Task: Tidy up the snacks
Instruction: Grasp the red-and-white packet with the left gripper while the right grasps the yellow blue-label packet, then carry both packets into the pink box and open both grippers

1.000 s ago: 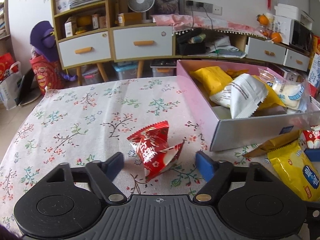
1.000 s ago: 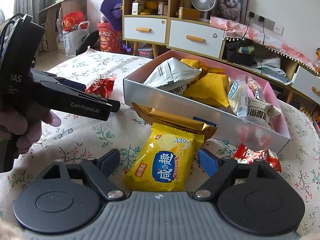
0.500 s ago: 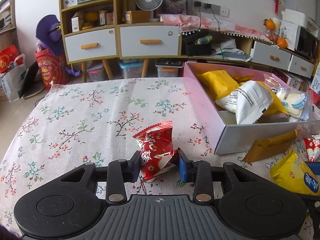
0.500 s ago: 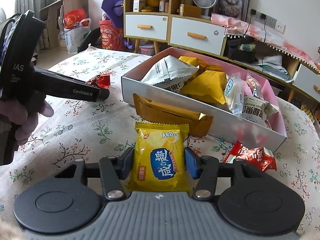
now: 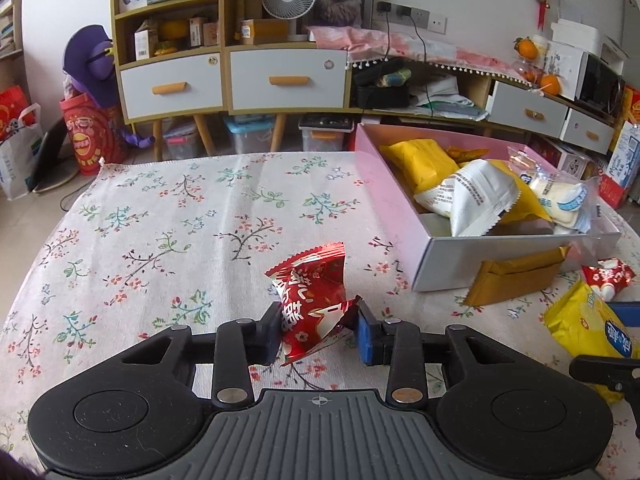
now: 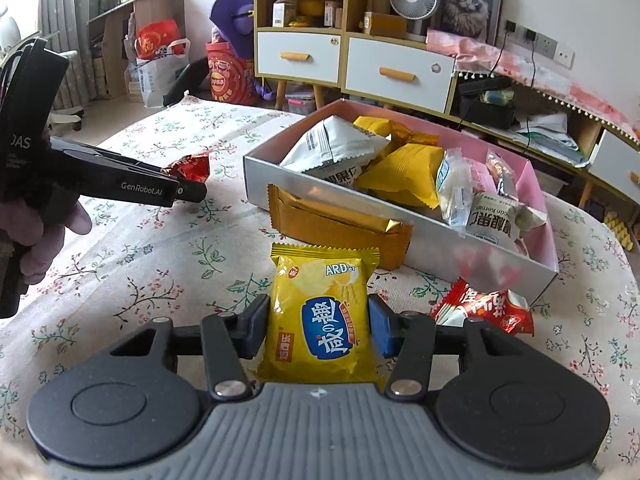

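Now, at lower centre of the left wrist view, the left gripper has its fingers nearly shut on the red snack packet over the flowered surface; a second ago they stood wide apart. To the right lies the pink box full of snacks, a gold packet leaning on its wall. The right gripper now pinches the yellow chip bag, another red packet beside it.

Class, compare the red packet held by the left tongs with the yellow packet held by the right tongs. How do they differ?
The red packet is crumpled and stands tilted; the yellow packet is smooth and lies flat. The red packet has white lettering; the yellow packet bears a blue label. Both are sealed snacks outside the box, each clamped between tongs: left tongs, right tongs.
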Demonstrator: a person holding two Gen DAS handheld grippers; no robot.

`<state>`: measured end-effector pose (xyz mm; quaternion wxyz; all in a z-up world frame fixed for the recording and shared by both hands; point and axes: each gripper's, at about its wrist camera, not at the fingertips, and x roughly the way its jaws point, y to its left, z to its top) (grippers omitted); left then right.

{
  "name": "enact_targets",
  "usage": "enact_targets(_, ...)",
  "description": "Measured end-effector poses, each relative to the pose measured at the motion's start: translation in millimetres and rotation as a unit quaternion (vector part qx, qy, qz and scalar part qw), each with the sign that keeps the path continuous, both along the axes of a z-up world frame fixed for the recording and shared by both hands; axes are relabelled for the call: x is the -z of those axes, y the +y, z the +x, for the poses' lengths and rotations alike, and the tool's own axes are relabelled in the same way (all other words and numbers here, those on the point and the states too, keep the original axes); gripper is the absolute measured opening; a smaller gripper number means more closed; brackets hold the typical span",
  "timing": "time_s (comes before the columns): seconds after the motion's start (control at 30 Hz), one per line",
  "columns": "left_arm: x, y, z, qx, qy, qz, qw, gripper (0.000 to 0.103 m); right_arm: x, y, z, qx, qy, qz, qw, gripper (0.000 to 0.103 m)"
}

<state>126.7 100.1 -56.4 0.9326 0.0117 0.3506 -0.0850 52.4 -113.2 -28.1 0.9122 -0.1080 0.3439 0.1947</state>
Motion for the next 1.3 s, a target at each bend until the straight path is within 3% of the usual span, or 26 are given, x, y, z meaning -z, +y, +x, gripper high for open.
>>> enact_targets(0.33, -17, -5, -9, 0.017, 0.011, -0.017, 0.9997, 0.034, -17, -9, 2, 0.01, -0.014, 0.016, 1.0, 0.048)
enact_targets(0.87, -54, -26, -1, 0.025, -0.005, -0.064, 0.9976, 0.034, -42, -45, 25, 0.07, -0.051, 0.055, 0.995, 0.048)
enact_targets(1.17, -66, -45, 34, 0.029, -0.007, -0.095, 0.9951, 0.034, -47, -70, 51, 0.114, -0.063, 0.088, 0.988, 0.048)
enact_targets(1.3, -65, -61, 58, 0.035, -0.002, -0.072, 0.9968, 0.034, -47, -78, 67, 0.133, -0.058, 0.106, 0.984, 0.048)
